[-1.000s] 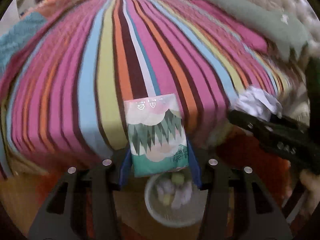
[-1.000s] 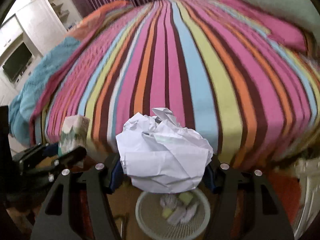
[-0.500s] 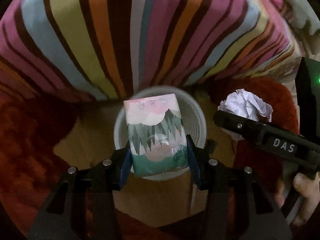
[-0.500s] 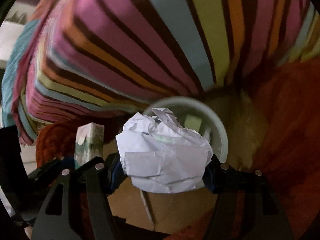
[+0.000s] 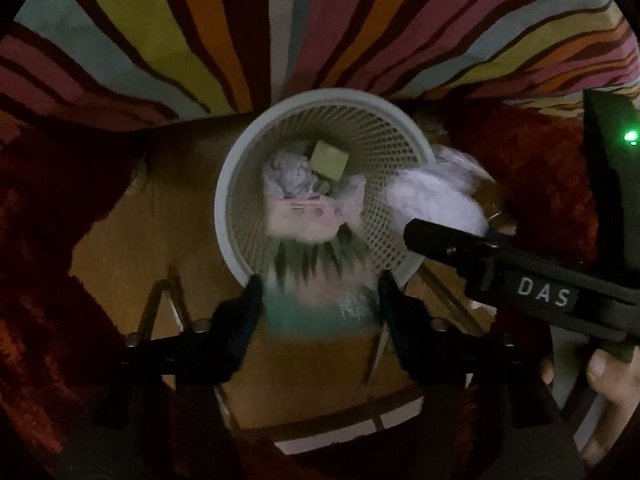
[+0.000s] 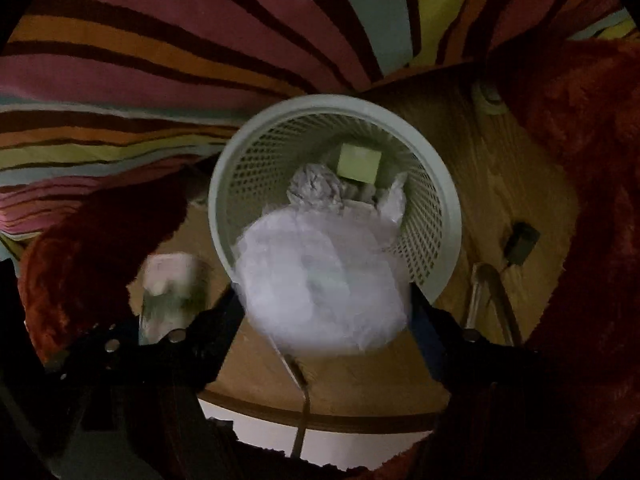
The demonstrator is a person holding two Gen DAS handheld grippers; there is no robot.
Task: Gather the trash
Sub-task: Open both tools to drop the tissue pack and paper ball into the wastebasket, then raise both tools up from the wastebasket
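Note:
A white mesh waste basket (image 5: 236, 176) (image 6: 448, 216) stands on the wooden floor below both grippers, with crumpled paper and a yellow-green block inside. My left gripper (image 5: 320, 300) has its fingers spread; the tissue pack (image 5: 316, 248) is motion-blurred between them, over the basket's near rim. My right gripper (image 6: 324, 304) also has its fingers spread; the crumpled white paper ball (image 6: 324, 280) is blurred between them, over the basket. The paper ball also shows in the left wrist view (image 5: 432, 200), and the tissue pack in the right wrist view (image 6: 172, 288).
The striped bedspread (image 5: 280, 20) (image 6: 180, 60) hangs just behind the basket. A red shaggy rug (image 5: 48, 240) (image 6: 592, 140) lies on both sides. Metal chair legs (image 6: 484, 296) and a small dark object (image 6: 520, 240) are on the floor at the right.
Both grippers tilted down from the bed to above the basket. The jaws have widened, and the tissue pack and paper ball are now blurred, slipping downward toward the basket.

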